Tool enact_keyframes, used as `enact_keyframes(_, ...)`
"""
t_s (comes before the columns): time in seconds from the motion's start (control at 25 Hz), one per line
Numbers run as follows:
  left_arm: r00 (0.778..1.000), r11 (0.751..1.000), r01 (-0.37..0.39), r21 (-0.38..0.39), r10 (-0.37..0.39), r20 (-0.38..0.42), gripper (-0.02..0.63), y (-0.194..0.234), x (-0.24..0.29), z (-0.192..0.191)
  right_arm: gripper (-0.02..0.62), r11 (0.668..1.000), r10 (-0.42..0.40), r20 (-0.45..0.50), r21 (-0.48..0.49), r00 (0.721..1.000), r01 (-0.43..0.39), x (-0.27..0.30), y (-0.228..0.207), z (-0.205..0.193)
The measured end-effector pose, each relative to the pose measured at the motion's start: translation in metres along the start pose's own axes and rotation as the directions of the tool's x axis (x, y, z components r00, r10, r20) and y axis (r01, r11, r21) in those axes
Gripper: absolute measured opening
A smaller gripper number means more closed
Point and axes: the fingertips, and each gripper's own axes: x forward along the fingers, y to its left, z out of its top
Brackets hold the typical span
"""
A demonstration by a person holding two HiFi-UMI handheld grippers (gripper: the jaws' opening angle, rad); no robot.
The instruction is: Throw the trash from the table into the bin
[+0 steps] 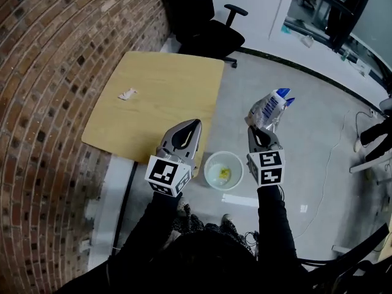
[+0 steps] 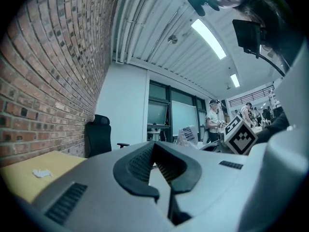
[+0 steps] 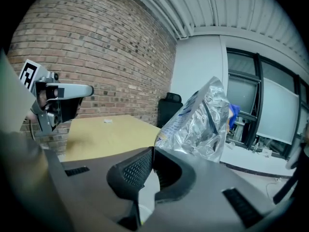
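Just right of the bin (image 1: 223,170), right tool (image 1: 257,129) pinched the foil bag (image 1: 269,108) at its tips. Left tool (image 1: 193,124) pressed together, empty. Paper scrap (image 1: 127,94) lay on the surface (image 1: 165,84).

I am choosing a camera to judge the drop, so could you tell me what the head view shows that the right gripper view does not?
Only the head view plainly shows the bin on the floor, with something yellow inside. Only the right gripper view shows the ceiling and, close up, the right gripper with its jaws shut on the lower edge of the foil bag. Both show that bag, the table, the paper scrap on it, the left gripper and the black chair.
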Motion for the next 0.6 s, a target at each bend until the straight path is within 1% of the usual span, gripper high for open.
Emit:
enact_keyframes(0.32,0.993,0.993,-0.119,-0.025,0.118,-0.024,0.006,-0.089,0.004,-0.032,0.015,0.989,0.139,0.011,-0.052,0.99,-0.139,-0.039,-0.04,-0.045)
enact_keyframes(0.48,0.989,0.989,-0.145,-0.024,0.144,-0.043,0.006,-0.119,0.003,-0.037,0.015,0.982,0.181,0.011,-0.054,0.984,-0.18,-0.053,-0.049,-0.057)
enact_keyframes(0.6,0.989,0.991,-0.135,-0.021,0.134,-0.063,0.006,-0.136,0.004,-0.041,0.015,0.978,0.205,0.011,-0.047,0.979,-0.204,-0.056,-0.048,-0.062)
